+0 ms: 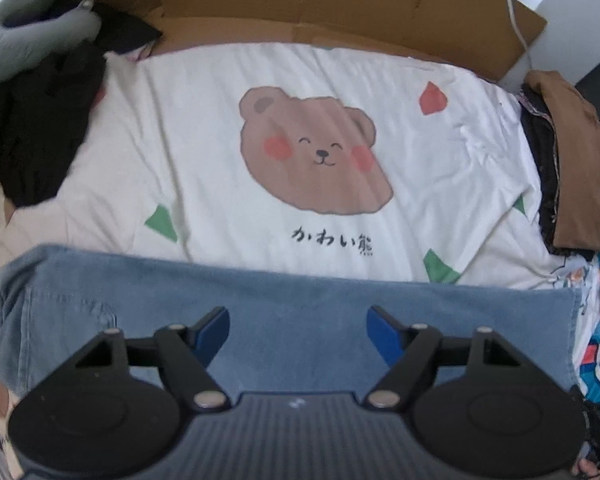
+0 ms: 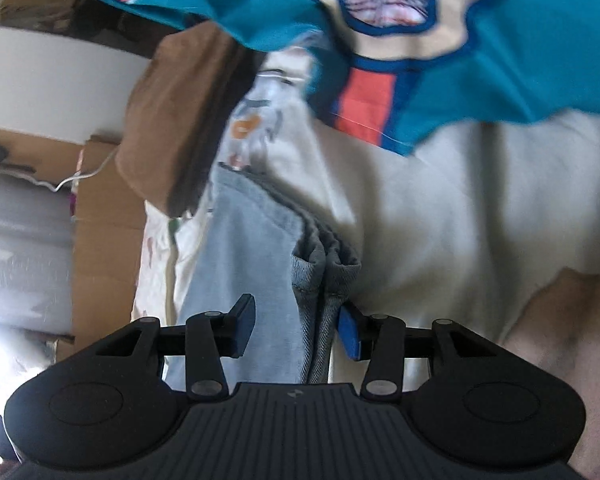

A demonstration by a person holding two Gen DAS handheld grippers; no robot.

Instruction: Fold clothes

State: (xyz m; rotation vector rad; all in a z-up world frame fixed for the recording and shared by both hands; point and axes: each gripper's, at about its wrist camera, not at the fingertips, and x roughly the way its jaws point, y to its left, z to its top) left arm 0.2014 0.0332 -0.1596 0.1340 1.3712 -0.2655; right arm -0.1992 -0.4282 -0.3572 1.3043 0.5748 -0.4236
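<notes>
Jeans (image 1: pixel 284 320), light blue denim, lie flat across the near edge of the bear-print sheet (image 1: pixel 204 128). Left gripper (image 1: pixel 298 330) hovers over them, jaws wide, holding nothing. Right gripper (image 2: pixel 296 330) straddles their bunched hem, not yet clamped; closing there may catch only one layer, skewing the fold.

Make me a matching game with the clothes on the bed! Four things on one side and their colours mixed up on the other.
Things:
1. jeans
2. bear sheet
3. folded top
4. clothes heap

Colours:
A. black
B. white with a brown bear face
C. light blue
D. tan brown

Pairs: 1-C, 2-B, 3-D, 4-A
</notes>
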